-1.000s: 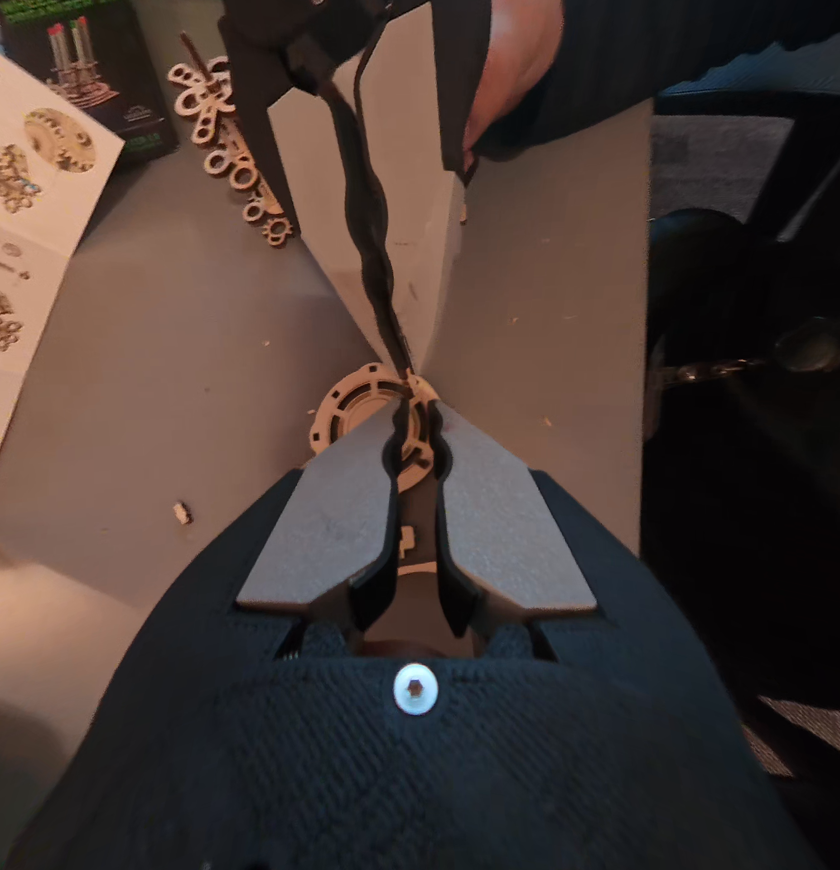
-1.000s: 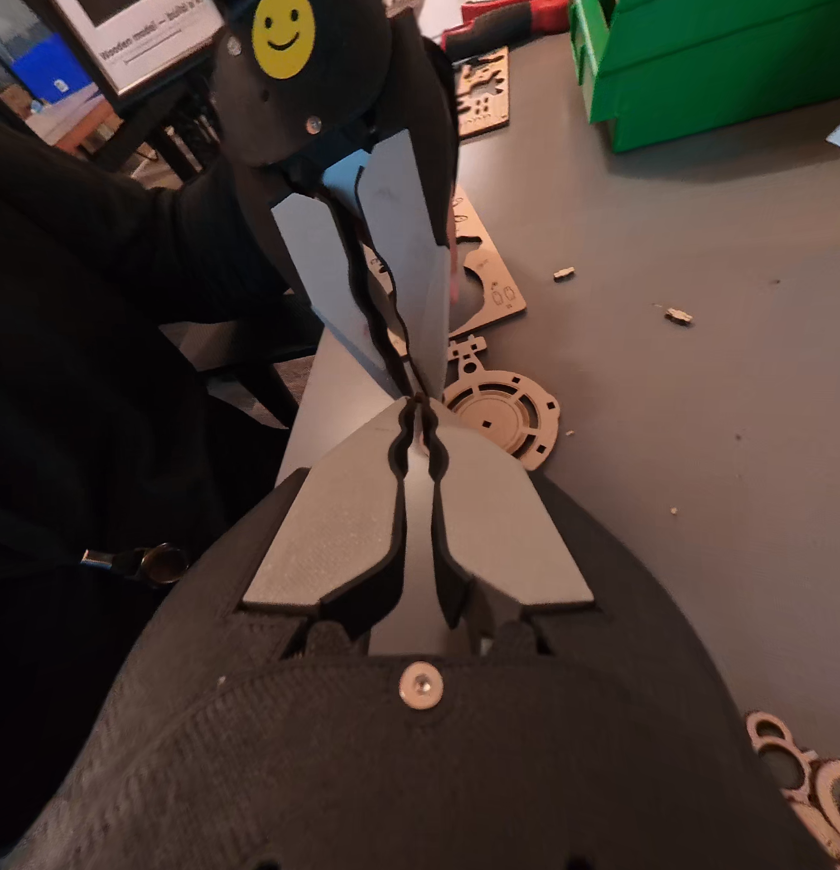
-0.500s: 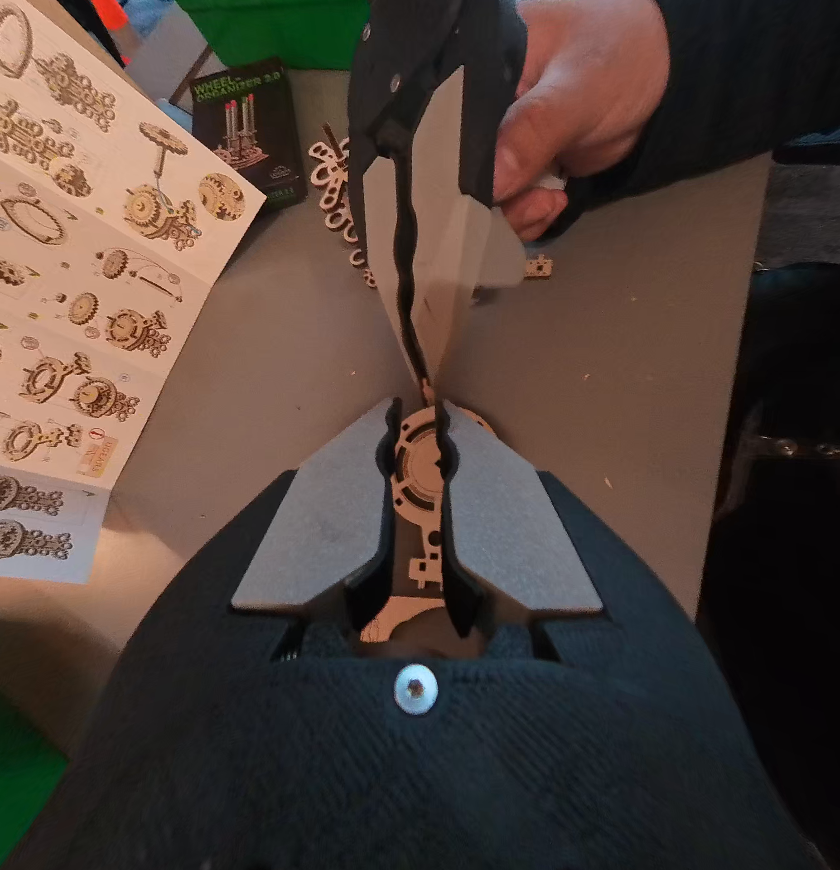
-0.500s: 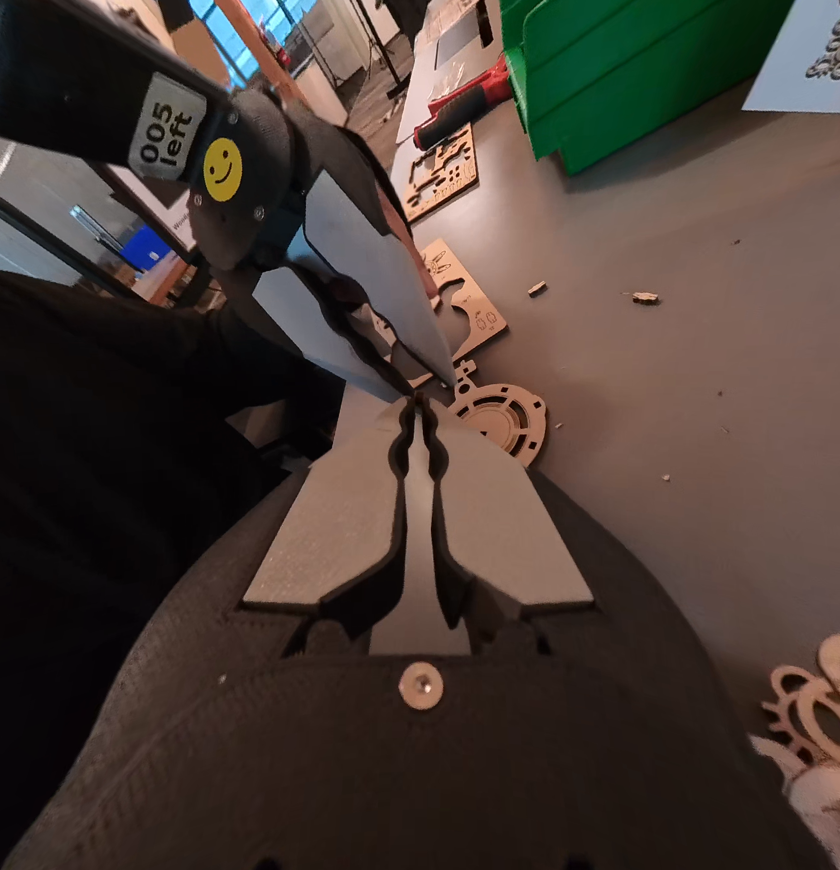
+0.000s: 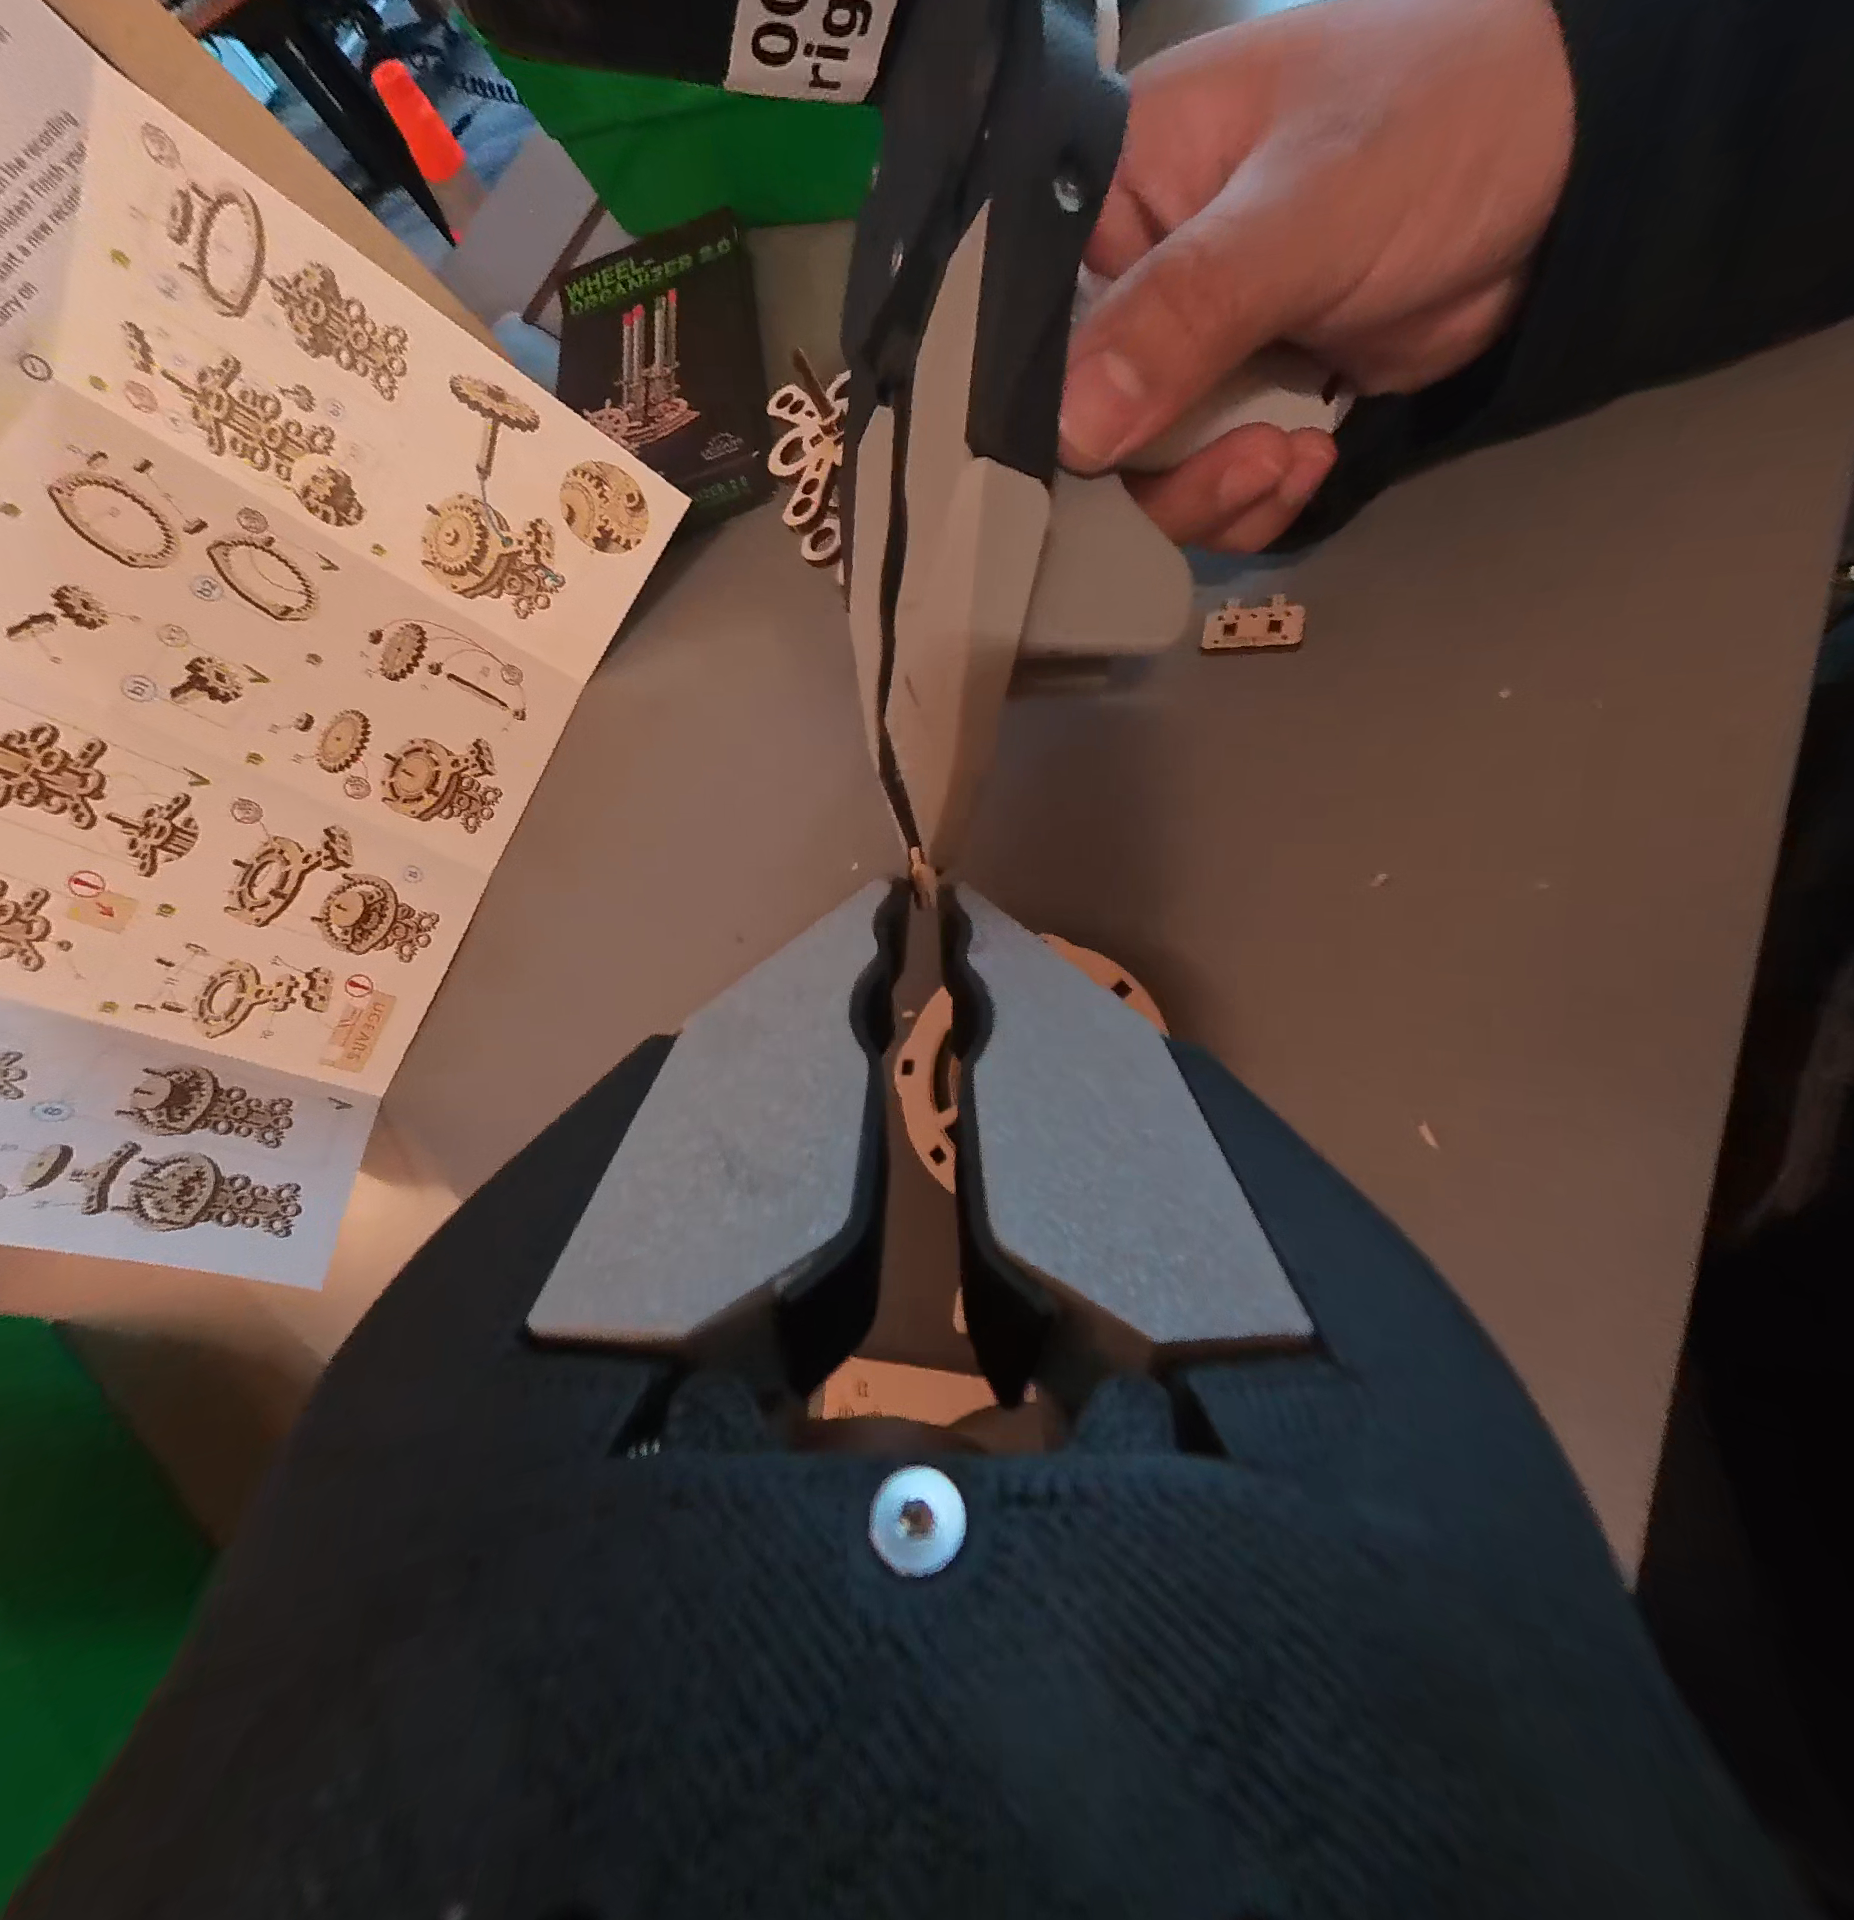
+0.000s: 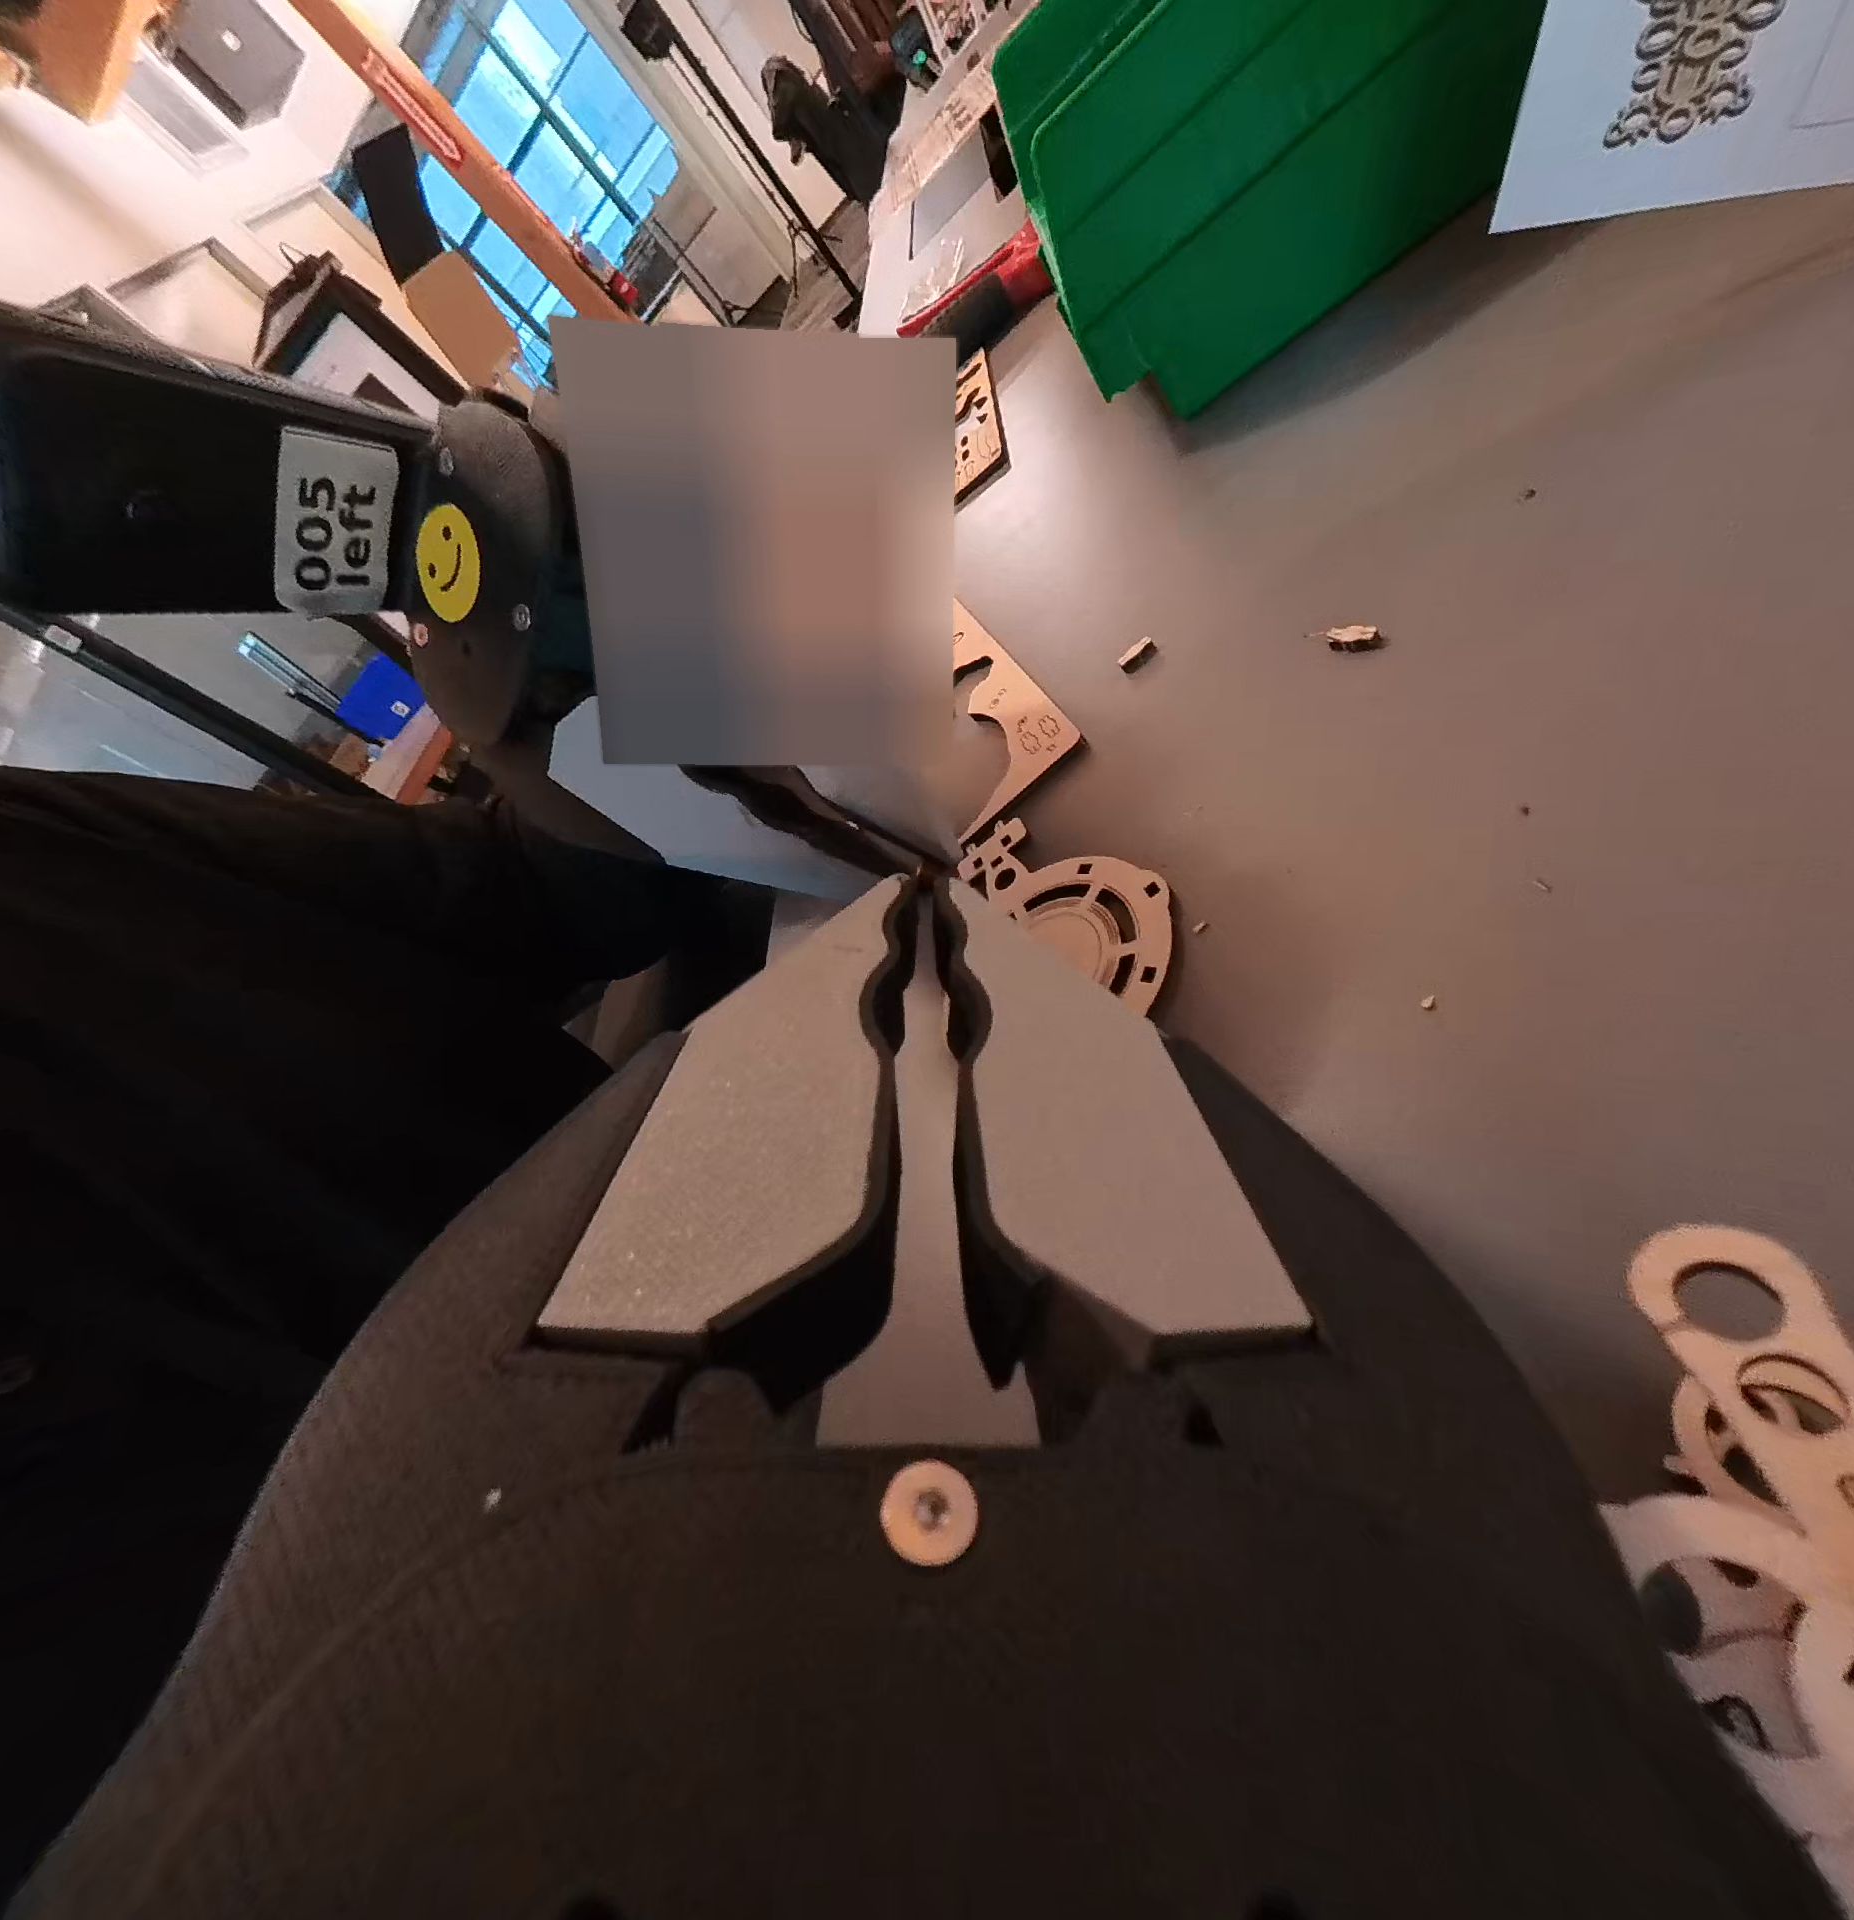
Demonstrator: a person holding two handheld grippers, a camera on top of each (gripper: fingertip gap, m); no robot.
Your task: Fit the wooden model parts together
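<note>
My left gripper (image 5: 921,891) and my right gripper (image 6: 927,885) meet tip to tip just above the grey table (image 5: 1422,935). A tiny wooden piece (image 5: 921,869) sits pinched where the tips meet, and both grippers look shut on it. In the left wrist view the right gripper (image 5: 918,847) comes down from above, held by a hand (image 5: 1307,239). In the right wrist view the left gripper (image 6: 918,864) comes in from the left, partly behind a blur patch. A round slotted wooden disc (image 6: 1094,930) lies flat on the table beside the tips, and in the left wrist view it (image 5: 928,1081) is partly hidden under my fingers.
A folded instruction sheet (image 5: 227,675) and a dark kit box (image 5: 663,364) lie at the left. A wooden ring assembly (image 5: 814,468) lies behind the tips and also shows in the right wrist view (image 6: 1754,1455). A small slotted part (image 5: 1253,627), a cut-out sheet (image 6: 1016,727) and green bins (image 6: 1266,208) are nearby. Both grippers' tips are close together, under 4 cm apart. The round slotted wooden disc (image 6: 1094,930) is about equally far from each gripper, around 7 cm.
Both grippers have stayed tip to tip while tilting, so both views have swung. The right gripper now stands steeper over the left, and the disc shows lower under the left fingers.
</note>
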